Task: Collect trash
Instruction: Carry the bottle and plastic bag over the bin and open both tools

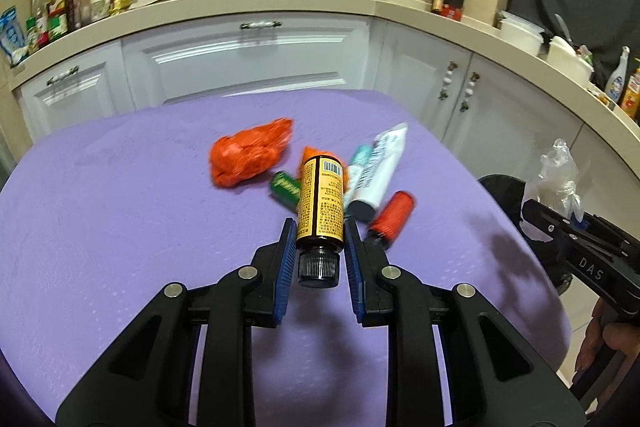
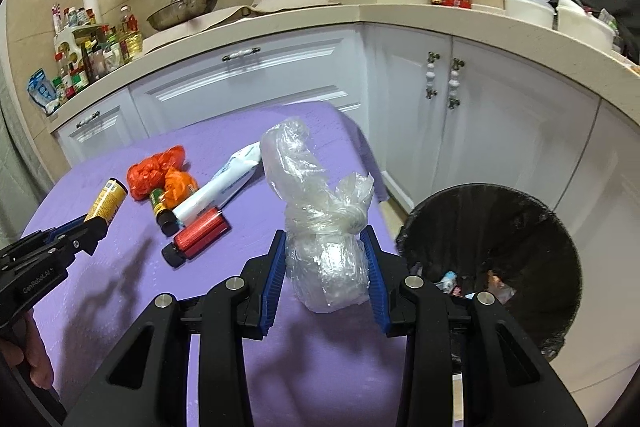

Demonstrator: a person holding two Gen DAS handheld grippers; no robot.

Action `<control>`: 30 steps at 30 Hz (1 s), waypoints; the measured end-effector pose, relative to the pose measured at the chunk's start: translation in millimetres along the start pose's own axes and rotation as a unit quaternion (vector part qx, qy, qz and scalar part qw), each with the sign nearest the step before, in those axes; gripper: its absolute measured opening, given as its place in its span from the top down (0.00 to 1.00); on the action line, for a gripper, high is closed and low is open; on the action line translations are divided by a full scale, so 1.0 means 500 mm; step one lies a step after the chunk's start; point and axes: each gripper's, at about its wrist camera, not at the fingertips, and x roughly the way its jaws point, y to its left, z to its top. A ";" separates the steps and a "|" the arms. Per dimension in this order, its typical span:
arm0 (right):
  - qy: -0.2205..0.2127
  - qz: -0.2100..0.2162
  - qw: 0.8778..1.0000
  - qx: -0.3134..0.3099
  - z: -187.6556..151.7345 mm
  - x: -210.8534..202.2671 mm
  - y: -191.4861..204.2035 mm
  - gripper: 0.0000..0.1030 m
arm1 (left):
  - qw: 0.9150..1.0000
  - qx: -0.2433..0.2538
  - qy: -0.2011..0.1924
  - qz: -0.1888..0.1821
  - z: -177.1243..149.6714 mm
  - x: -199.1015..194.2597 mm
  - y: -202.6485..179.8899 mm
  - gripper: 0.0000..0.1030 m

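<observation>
Over the purple-covered table (image 2: pixel 120 291), we clamped two items: left gripper (image 1: pixel 320 239) on a yellow-labelled black-capped bottle (image 1: pixel 320 205), right gripper (image 2: pixel 325 259) on a knotted clear plastic bag (image 2: pixel 320 219) beside the black-lined bin (image 2: pixel 560 227) at the table's edge.

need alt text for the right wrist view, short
The right tongs grip a knotted clear plastic bag above a purple table, beside a black-lined trash bin. At far left, the left tongs hold a yellow-labelled bottle.

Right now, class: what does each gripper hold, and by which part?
Left gripper: yellow-labelled bottle, near its black cap. Right gripper: knotted clear plastic bag, by its lower bulge.
</observation>
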 end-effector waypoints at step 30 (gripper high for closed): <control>-0.036 -0.122 0.988 0.084 -0.006 -0.083 -0.280 0.64 | 0.979 0.148 -0.022 -0.136 0.054 0.078 -0.409 0.78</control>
